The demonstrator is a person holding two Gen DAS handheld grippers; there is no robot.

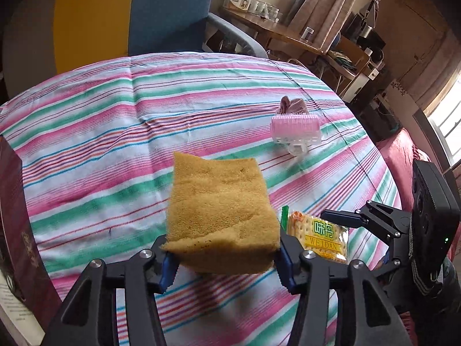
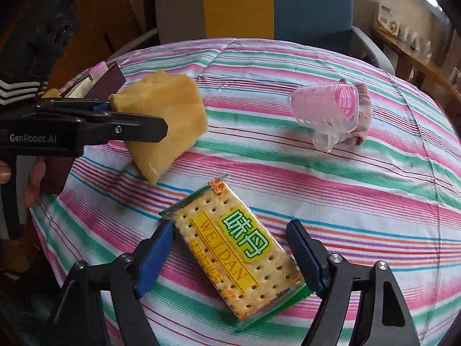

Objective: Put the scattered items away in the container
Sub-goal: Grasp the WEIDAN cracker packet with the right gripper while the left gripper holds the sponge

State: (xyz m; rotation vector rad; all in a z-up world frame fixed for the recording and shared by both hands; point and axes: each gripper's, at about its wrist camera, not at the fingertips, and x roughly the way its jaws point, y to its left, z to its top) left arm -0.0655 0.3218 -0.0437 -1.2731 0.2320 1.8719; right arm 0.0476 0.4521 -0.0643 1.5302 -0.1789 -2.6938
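My left gripper is shut on a yellow sponge and holds it above the striped cloth; the sponge also shows in the right wrist view. My right gripper is open, one finger on each side of a Weidan cracker packet lying on the cloth; the packet also shows in the left wrist view. A pink hair roller lies further back on a small pink cloth. A dark red box, the container, stands at the left edge.
The table is covered by a striped pink, green and white cloth. The dark red box also fills the left edge of the left wrist view. A blue and yellow chair stands behind the table. A wooden desk is at the far right.
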